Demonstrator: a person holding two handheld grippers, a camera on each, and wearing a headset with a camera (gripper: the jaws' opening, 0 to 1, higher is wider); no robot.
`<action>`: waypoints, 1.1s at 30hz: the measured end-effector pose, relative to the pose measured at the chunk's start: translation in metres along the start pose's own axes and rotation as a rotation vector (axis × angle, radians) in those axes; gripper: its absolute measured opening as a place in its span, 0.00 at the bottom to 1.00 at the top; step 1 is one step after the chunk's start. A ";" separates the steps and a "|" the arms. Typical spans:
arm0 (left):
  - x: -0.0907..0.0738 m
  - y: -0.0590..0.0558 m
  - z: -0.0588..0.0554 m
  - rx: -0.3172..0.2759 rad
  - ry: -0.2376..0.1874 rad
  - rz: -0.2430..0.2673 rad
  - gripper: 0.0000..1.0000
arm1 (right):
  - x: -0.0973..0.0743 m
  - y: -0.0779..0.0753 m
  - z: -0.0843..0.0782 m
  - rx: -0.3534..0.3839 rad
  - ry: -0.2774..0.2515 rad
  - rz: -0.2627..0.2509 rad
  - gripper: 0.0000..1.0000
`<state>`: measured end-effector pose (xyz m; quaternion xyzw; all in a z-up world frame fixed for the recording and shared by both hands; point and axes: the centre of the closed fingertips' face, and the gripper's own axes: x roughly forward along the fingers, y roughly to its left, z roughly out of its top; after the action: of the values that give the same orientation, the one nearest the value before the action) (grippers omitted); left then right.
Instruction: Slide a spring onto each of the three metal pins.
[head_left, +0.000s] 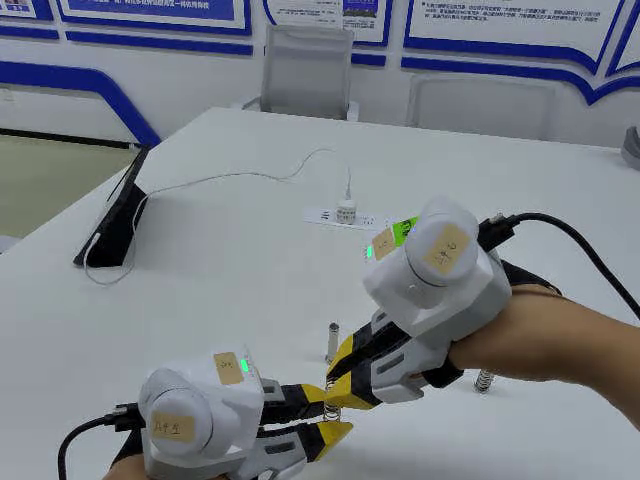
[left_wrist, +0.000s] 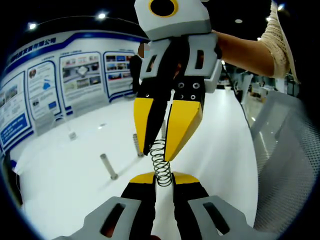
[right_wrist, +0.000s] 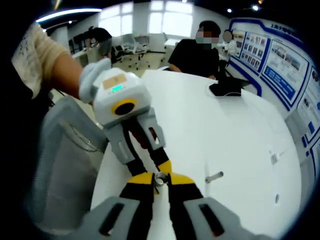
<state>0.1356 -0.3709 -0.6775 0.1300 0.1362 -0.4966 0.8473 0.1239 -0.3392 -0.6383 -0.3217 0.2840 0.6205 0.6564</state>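
Spring (left_wrist: 160, 162): held at either end, left gripper (left_wrist: 162, 179) and right gripper (right_wrist: 161, 179) both clamped on it. Best practice: hold it upright, centre over pin (head_left: 332, 342), lower straight.

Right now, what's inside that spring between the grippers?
The spring looks hollow: table shows between its coils. Its top sits between the jaws of the right gripper, its bottom between those of the left gripper, so anything inside those ends is hidden.
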 end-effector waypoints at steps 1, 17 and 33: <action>0.000 0.000 0.000 -0.002 -0.001 0.000 0.12 | 0.000 0.000 0.000 -0.001 0.001 -0.001 0.12; -0.004 0.007 -0.004 -0.041 0.011 0.027 0.27 | -0.003 -0.007 -0.002 0.009 0.002 -0.017 0.12; -0.007 0.012 -0.008 -0.083 0.021 0.053 0.40 | -0.013 -0.025 0.000 0.024 -0.007 -0.060 0.12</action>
<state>0.1421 -0.3563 -0.6817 0.1036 0.1617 -0.4665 0.8634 0.1477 -0.3482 -0.6268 -0.3200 0.2794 0.5981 0.6796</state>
